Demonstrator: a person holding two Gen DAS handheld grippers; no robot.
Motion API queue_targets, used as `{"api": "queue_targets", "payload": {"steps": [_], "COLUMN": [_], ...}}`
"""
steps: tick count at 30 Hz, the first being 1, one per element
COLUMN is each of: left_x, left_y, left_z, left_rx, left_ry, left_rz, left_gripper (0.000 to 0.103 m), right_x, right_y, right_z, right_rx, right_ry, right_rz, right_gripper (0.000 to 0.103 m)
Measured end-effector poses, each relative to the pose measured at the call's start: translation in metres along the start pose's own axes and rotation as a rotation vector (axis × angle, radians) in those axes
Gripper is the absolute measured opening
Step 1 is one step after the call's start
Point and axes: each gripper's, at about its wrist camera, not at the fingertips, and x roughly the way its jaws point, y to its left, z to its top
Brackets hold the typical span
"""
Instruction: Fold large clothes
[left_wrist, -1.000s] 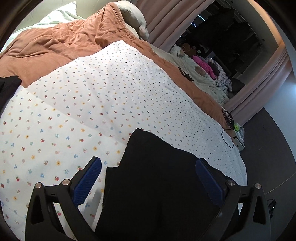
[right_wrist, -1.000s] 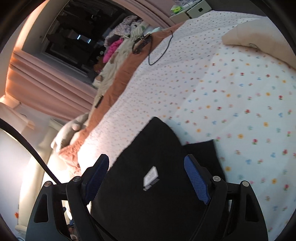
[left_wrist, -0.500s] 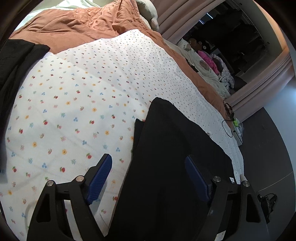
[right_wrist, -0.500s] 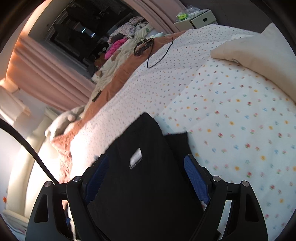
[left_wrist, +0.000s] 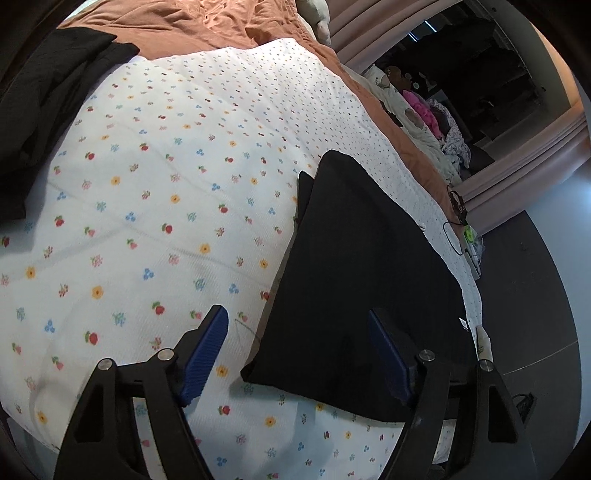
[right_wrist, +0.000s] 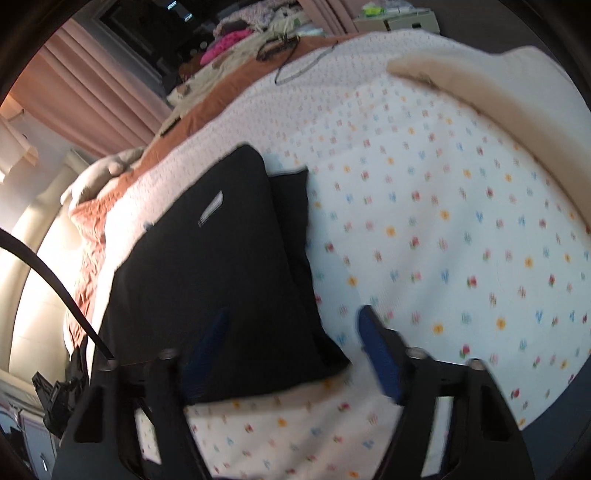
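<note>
A folded black garment lies flat on the flowered bedspread. My left gripper hovers over its near left corner. The jaws are closing, that corner lies between the blue pads, and neither pad presses on it. In the right wrist view the same garment shows a white label. My right gripper is at its near right corner, blurred by motion. Its jaws are closing too, with the corner of cloth between them and a wide gap still showing.
A second black garment lies crumpled at the far left of the bed. An orange-brown blanket covers the far end. A beige cushion sits at the right, a thin cable beyond. Dark floor borders the bed.
Both grippers have pulled back toward the garment's near edge, so its near corners now sit between the jaws. Both pairs of jaws have narrowed. The right wrist view has become blurred.
</note>
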Motion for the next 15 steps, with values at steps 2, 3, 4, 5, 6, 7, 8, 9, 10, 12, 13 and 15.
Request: {"api": "queue_targets", "payload": {"steps": [2,3,4,5,6,7,8,9,10,12,13,15], "left_x": [-0.002,-0.003,-0.003,-0.004,-0.006,-0.007,-0.008,-0.009,-0.008,-0.007,-0.006,-0.003], "left_y": [0.002,0.003,0.005,0.006,0.007,0.008,0.010,0.011,0.011,0.013,0.014,0.015], "left_z": [-0.006,-0.009,-0.010,-0.012,-0.013,-0.014,-0.015,-0.016,-0.017,-0.017,-0.017,-0.018], "left_rx": [-0.015,-0.021,-0.029,-0.038,-0.048,-0.055,-0.061,-0.068,-0.073,-0.091,-0.101,-0.125], "left_ry": [0.010,0.017,0.025,0.029,0.030,0.030,0.030,0.031,0.034,0.040,0.043,0.053], "left_rz": [-0.009,-0.013,-0.017,-0.021,-0.028,-0.035,-0.043,-0.050,-0.057,-0.075,-0.083,-0.102], "left_gripper": [0.077,0.077,0.077,0.077,0.077,0.077,0.077,0.077,0.077,0.077,0.077,0.077], "right_x": [0.005,0.007,0.009,0.010,0.009,0.009,0.008,0.007,0.004,-0.007,-0.014,-0.025], "right_y": [-0.004,-0.005,-0.006,-0.008,-0.011,-0.015,-0.021,-0.026,-0.028,-0.029,-0.027,-0.023], "right_z": [-0.006,-0.009,-0.012,-0.015,-0.018,-0.020,-0.022,-0.024,-0.025,-0.026,-0.026,-0.026], "right_rx": [-0.006,-0.005,-0.013,-0.021,-0.019,-0.012,0.002,0.020,0.032,0.040,0.040,0.037], "right_ry": [0.034,0.044,0.049,0.052,0.056,0.059,0.062,0.065,0.063,0.045,0.031,0.004], "right_rz": [-0.004,-0.012,-0.031,-0.055,-0.073,-0.092,-0.115,-0.127,-0.129,-0.127,-0.127,-0.118], "right_gripper": [0.027,0.019,0.016,0.010,0.007,0.007,0.004,0.003,0.003,0.004,0.004,0.004]}}
